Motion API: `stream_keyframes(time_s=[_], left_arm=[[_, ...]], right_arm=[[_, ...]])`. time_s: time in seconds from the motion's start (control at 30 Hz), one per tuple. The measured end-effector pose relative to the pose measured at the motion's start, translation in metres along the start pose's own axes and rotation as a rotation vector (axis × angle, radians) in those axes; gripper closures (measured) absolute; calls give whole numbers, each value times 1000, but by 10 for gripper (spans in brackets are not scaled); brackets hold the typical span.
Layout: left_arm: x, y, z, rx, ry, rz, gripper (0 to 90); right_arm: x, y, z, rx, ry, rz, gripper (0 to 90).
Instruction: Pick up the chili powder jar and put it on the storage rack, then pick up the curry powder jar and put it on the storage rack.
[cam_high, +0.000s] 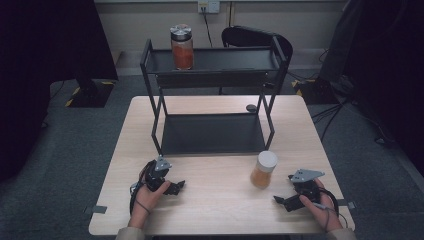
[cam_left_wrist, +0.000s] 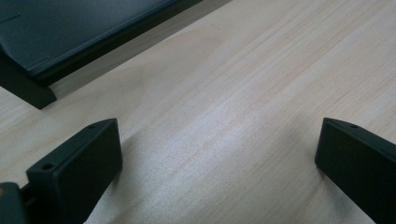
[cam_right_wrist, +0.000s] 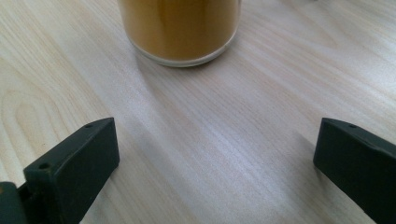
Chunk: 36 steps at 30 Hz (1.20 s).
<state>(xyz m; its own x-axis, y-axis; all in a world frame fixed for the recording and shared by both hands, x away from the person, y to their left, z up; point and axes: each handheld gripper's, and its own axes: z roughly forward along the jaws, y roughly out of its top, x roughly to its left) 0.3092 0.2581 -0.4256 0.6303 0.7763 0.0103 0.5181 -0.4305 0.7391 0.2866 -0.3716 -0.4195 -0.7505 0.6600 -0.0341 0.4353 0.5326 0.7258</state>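
A rack (cam_high: 212, 100) stands on the counter (cam_high: 220, 200); one jar (cam_high: 182, 46) sits on the rack's top shelf, another jar (cam_high: 263, 169) stands before its right leg.

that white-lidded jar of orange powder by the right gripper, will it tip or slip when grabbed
The jar is taller than wide and nearly full, so it is probably fairly heavy and may tip if pushed near the lid. Its smooth, glossy, round wall looks slippery. The right gripper, jaws open, should likely grip mid-height.

Jar (cam_high: 263, 169) blocks right tongs (cam_high: 283, 201); bare table (cam_high: 220, 195) btwn hands.
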Motion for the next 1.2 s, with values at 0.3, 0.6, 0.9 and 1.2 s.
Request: stream_keyframes(time_s=[0.3,0.6,0.9,1.2], left_arm=[[0,0,0,-1,0,0,0],[0,0,0,-1,0,0,0],[0,0,0,-1,0,0,0],[0,0,0,-1,0,0,0]], right_arm=[[3,0,1,0,-11,11,0],[-1,13,-1,39,2,-6,21],[-6,29,-6,0,32,-8,16],[-10,41,-2,-72,83,11,14]])
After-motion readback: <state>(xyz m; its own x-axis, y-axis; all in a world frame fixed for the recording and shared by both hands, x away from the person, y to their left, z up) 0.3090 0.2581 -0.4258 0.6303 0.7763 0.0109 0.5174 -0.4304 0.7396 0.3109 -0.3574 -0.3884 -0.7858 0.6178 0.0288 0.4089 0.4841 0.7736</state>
